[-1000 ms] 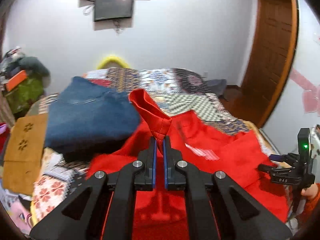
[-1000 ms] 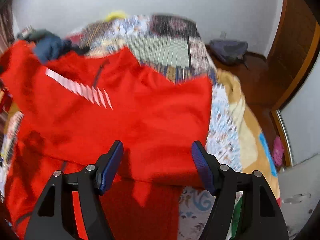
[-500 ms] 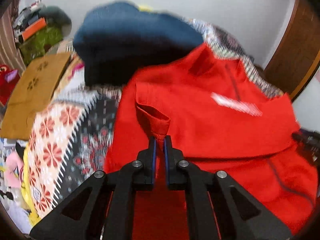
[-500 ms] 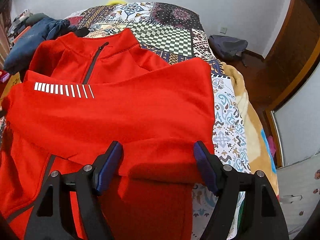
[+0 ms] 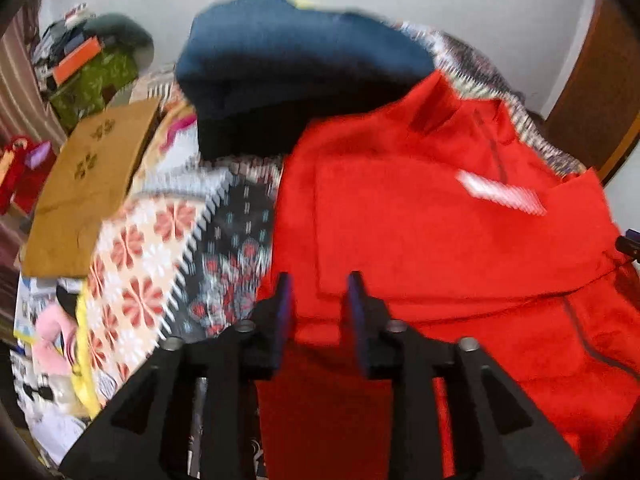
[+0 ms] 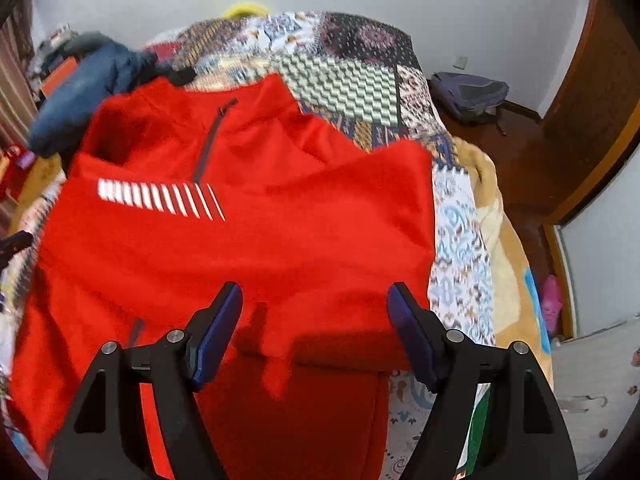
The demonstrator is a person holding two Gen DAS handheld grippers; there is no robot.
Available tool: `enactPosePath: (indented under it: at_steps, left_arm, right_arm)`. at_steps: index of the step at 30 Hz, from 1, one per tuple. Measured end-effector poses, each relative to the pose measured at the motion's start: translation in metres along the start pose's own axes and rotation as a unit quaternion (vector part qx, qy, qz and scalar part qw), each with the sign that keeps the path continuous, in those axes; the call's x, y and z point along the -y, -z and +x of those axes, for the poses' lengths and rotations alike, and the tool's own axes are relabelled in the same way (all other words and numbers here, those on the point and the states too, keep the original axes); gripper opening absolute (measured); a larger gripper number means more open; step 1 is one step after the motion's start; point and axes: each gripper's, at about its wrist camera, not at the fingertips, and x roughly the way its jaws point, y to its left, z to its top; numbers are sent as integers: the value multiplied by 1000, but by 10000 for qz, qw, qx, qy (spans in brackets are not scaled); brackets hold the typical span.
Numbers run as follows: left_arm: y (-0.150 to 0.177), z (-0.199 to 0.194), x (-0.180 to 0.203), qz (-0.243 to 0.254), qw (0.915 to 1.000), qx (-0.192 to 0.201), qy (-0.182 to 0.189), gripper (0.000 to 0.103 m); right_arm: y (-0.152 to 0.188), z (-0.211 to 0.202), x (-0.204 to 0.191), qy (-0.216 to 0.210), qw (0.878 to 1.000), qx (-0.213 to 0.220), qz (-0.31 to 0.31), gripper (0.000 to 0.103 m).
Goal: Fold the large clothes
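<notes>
A red zip-neck top (image 5: 440,240) lies on the patterned bedspread (image 5: 168,248), with both sleeves folded across its chest. It also shows in the right wrist view (image 6: 248,240), with a white striped mark (image 6: 160,196) on the upper sleeve. My left gripper (image 5: 318,300) is open and empty, with the cuff of the left sleeve lying flat between its fingers. My right gripper (image 6: 314,328) is wide open and empty just above the folded right sleeve.
A pile of blue jeans (image 5: 296,68) lies at the top's collar end. A tan folded cloth (image 5: 88,188) lies on the bed's left edge. A backpack (image 6: 468,96) sits on the floor by a wooden door (image 6: 596,92). Clutter (image 5: 88,72) is stacked at far left.
My left gripper has opened and let go of the red cuff, which now lies flat on the top. My right gripper has stayed open over the right sleeve.
</notes>
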Motion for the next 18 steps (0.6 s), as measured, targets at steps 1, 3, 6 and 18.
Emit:
enactPosePath:
  at_steps: [1,3,6,18]
  left_arm:
    - [-7,-9,5,61,9998,167,43,41]
    - [-19,-20,13,177,9990,394,88,46]
    - [-44,-32,28,367,9967,676,253,49]
    - [-143,-1,97,953,9870,722,1076,50]
  right_arm:
    - [-5,-4,1,-54,10000,71,29,72]
    - [-15,-12,1,-121,9996,239,80,72]
    - [-34,-21,0,-221,9985,487,101,72]
    - [-103,-9,-10,-595,9944,868,-112,72]
